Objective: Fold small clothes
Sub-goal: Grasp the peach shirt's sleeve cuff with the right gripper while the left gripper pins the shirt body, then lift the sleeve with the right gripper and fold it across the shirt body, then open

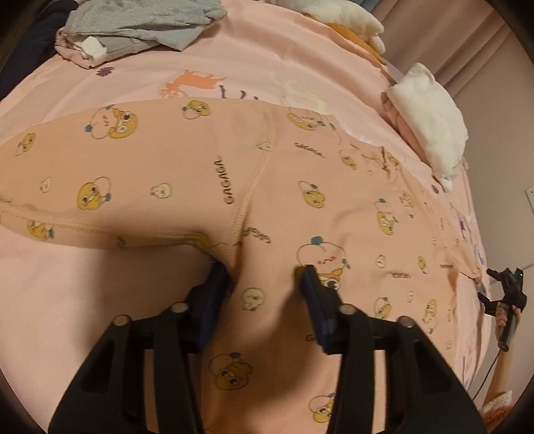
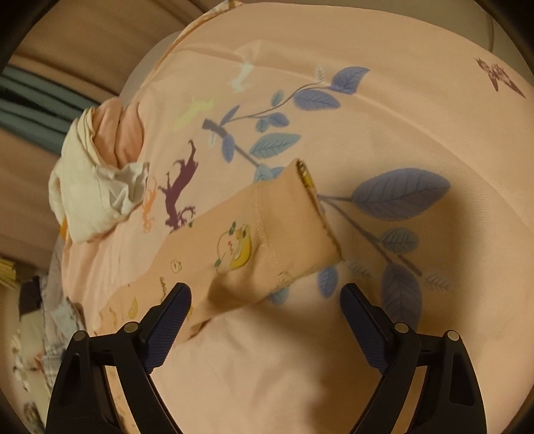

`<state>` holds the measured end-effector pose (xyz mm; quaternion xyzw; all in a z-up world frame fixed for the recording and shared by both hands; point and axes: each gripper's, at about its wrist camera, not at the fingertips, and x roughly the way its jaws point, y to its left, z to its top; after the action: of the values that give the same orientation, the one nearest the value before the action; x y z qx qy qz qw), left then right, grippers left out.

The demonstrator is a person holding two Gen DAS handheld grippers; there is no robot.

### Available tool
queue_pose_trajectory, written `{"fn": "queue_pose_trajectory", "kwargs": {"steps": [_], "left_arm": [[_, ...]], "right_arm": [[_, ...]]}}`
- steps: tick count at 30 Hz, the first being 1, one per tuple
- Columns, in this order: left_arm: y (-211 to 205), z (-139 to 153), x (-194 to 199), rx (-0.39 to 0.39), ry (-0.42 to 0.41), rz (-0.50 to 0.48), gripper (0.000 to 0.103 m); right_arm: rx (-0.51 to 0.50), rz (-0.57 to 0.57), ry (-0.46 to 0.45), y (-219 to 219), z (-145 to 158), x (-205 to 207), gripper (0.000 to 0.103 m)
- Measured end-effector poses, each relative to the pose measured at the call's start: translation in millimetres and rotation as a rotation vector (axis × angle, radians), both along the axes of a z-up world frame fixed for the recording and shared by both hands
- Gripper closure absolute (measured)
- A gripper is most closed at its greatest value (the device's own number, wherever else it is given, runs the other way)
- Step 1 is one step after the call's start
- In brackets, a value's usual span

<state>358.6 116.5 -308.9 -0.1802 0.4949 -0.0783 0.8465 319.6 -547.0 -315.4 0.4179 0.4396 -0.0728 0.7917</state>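
A small pair of peach trousers (image 1: pixel 187 173) with yellow cartoon prints lies spread flat on the pink bedsheet (image 1: pixel 233 70). My left gripper (image 1: pixel 263 270) is open, its fingers pressed down on the cloth at the crotch seam, nothing between them. In the right wrist view one trouser leg with its cuff (image 2: pixel 283 227) lies across the sheet. My right gripper (image 2: pixel 265 293) is open wide just above that leg, near the cuff. The right gripper also shows far right in the left wrist view (image 1: pixel 507 293).
A grey and pink clothes pile (image 1: pixel 133 30) lies at the far left of the bed. White and pink folded clothes (image 1: pixel 430 123) sit at the right edge; they also show in the right wrist view (image 2: pixel 100 170). A plush toy (image 1: pixel 350 20) lies at the back.
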Motion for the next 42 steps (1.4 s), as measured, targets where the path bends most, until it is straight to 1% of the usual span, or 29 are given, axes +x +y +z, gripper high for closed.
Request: {"fn": "queue_pose_trajectory", "kwargs": {"steps": [2,4,5,6,7,8,9,11,13,14,15,17,18,21,25,30,33,37,39,42], "left_arm": [[2,0,0,0.007,-0.004,0.020,0.071],[3,-1,-1,0.020,-0.006,0.018,0.073],[4,-1,-2,0.028,-0.009,0.023,0.077],[5,-2,-2,0.030,-0.011,0.028,0.079],[6,-3,-3,0.027,-0.017,0.037,0.080],[6,-4,-4,0.027,-0.023,0.040,0.082],[7,-5,-4,0.030,-0.031,0.044,0.084],[8,-6,-4,0.017,-0.036,0.054,0.084],[10,-6,-4,0.001,-0.033,0.063,0.084],[10,-6,-4,0.002,-0.031,0.062,0.084],[9,-6,-4,0.007,-0.030,0.060,0.084],[6,-4,-4,0.033,-0.034,0.055,0.083],[3,-4,-4,0.055,-0.038,0.051,0.083],[-1,-3,-3,0.093,-0.045,0.047,0.083],[-1,-4,-2,0.096,-0.047,0.049,0.083],[-2,-4,-3,0.107,-0.053,0.047,0.084],[-4,-4,-3,0.120,-0.056,0.053,0.085],[-6,-5,-4,0.140,-0.069,0.044,0.086],[-6,-5,-4,0.145,-0.072,0.041,0.087],[-3,-6,-4,0.132,-0.076,0.045,0.087]], "right_arm": [[0.048,-0.030,-0.025,-9,-5,-2,0.018],[0.081,-0.062,-0.047,-17,-9,-2,0.028],[0.086,-0.069,-0.058,-20,-10,-1,0.030],[0.090,-0.079,-0.065,-21,-11,-2,0.035],[0.096,-0.093,-0.073,-24,-12,-1,0.041],[0.100,-0.101,-0.079,-24,-14,-1,0.044],[0.103,-0.104,-0.089,-24,-15,0,0.049],[0.115,-0.111,-0.107,-25,-20,0,0.055],[0.132,-0.125,-0.118,-27,-24,-1,0.068],[0.131,-0.126,-0.118,-28,-24,-2,0.072],[0.124,-0.124,-0.113,-28,-25,-1,0.080],[0.094,-0.119,-0.099,-26,-24,1,0.088],[0.081,-0.122,-0.099,-25,-22,0,0.094],[0.022,-0.124,-0.100,-20,-10,0,0.094],[-0.034,-0.067,-0.161,-5,20,1,0.094],[-0.067,0.011,-0.234,21,57,7,0.094],[-0.072,0.073,-0.279,46,75,15,0.094],[-0.097,0.180,-0.312,93,96,34,0.094],[-0.108,0.233,-0.324,117,102,44,0.094],[-0.098,0.312,-0.346,157,110,61,0.094]]}}
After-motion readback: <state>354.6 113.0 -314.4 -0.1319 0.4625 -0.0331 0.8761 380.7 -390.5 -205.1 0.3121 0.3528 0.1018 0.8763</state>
